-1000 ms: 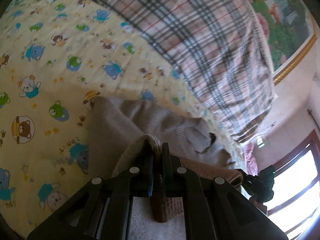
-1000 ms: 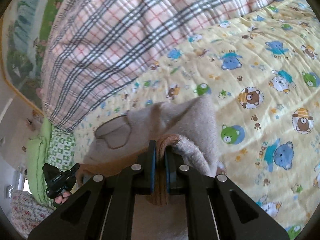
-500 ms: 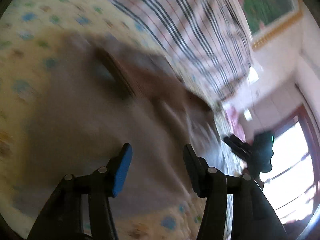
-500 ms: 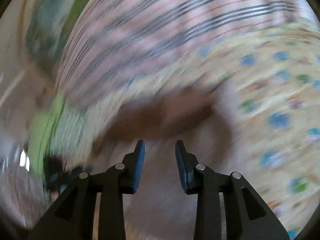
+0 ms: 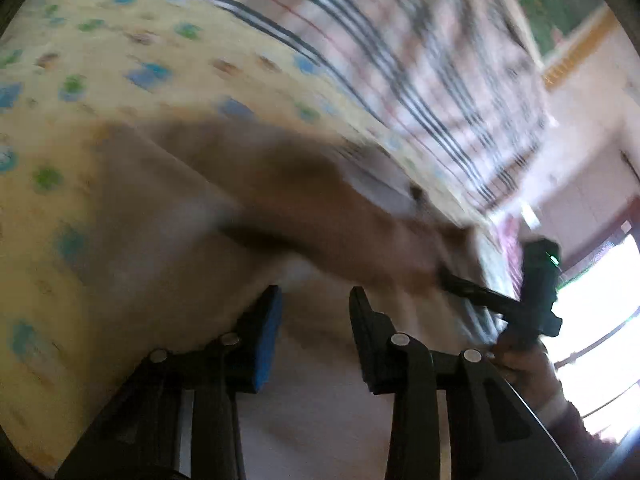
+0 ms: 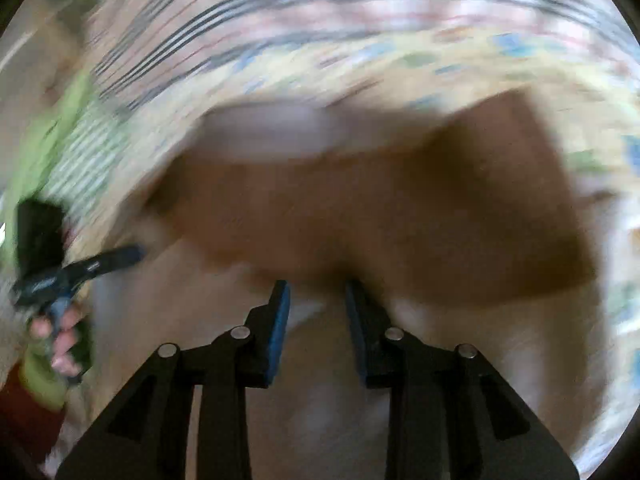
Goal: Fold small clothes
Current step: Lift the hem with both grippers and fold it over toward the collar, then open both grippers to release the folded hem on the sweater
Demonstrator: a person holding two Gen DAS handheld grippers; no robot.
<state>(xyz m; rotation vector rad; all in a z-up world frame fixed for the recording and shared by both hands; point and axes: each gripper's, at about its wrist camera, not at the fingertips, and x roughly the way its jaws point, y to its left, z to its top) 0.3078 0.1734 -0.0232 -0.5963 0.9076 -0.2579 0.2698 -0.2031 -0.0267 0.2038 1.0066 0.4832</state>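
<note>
A small beige and brown garment (image 5: 304, 208) lies on the yellow bear-print sheet (image 5: 80, 80), blurred by motion. My left gripper (image 5: 314, 296) is open and empty, its jaws apart just above the garment's near part. In the right wrist view the same garment (image 6: 380, 208) fills the middle. My right gripper (image 6: 316, 292) is open and empty over the garment's near edge. Each view shows the other gripper at the side: the right one (image 5: 536, 280) and the left one (image 6: 80, 268).
A pink plaid blanket (image 5: 400, 40) lies along the far side of the sheet. A green patterned cloth (image 6: 60, 140) lies at the left in the right wrist view. A bright window (image 5: 600, 300) and a framed picture (image 5: 560, 0) are at the right.
One second ago both grippers were shut on the garment's brown edge. Both have opened and let go, and the garment now lies spread on the sheet while both cameras swing.
</note>
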